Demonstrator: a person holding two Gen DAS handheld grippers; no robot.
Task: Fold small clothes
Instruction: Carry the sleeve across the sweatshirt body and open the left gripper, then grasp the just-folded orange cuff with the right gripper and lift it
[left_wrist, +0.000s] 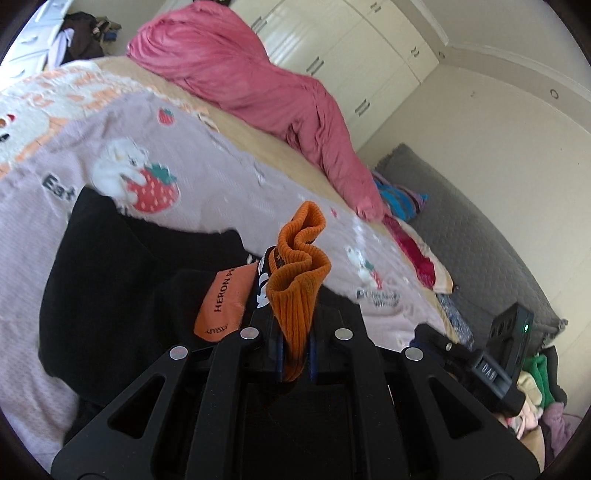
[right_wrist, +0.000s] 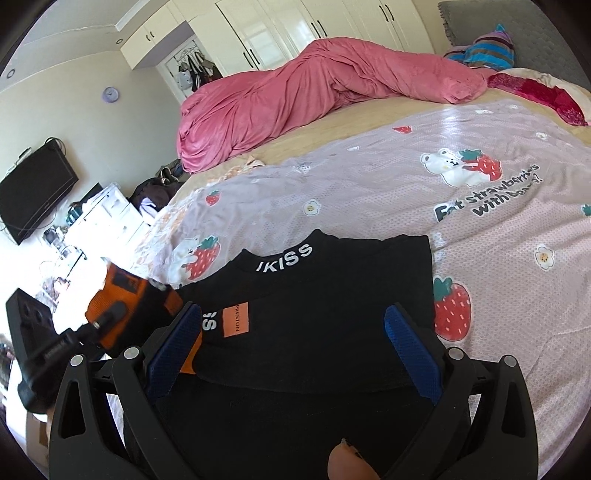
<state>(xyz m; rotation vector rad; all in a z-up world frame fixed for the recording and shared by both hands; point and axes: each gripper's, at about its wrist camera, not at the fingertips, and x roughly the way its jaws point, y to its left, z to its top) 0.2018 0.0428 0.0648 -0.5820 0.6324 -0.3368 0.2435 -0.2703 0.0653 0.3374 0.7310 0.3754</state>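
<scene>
A black garment (right_wrist: 325, 295) with white "KISS" lettering and an orange label lies folded on the pink strawberry bedspread (right_wrist: 406, 192). My left gripper (left_wrist: 294, 350) is shut on an orange ribbed cuff (left_wrist: 299, 269) of a piece of clothing and holds it above the black garment (left_wrist: 122, 266). In the right wrist view the left gripper (right_wrist: 122, 314) shows at the left with the orange cloth. My right gripper (right_wrist: 295, 343) is open, its blue pads (right_wrist: 412, 347) on either side of the black garment's near edge, holding nothing.
A crumpled pink duvet (right_wrist: 295, 96) lies across the far side of the bed. A grey headboard (left_wrist: 461, 229) and striped cloth (left_wrist: 399, 199) are at the bed's head. White wardrobes (right_wrist: 288, 29), a wall TV (right_wrist: 33, 192) and a cluttered white dresser (right_wrist: 99, 221) stand beyond the bed.
</scene>
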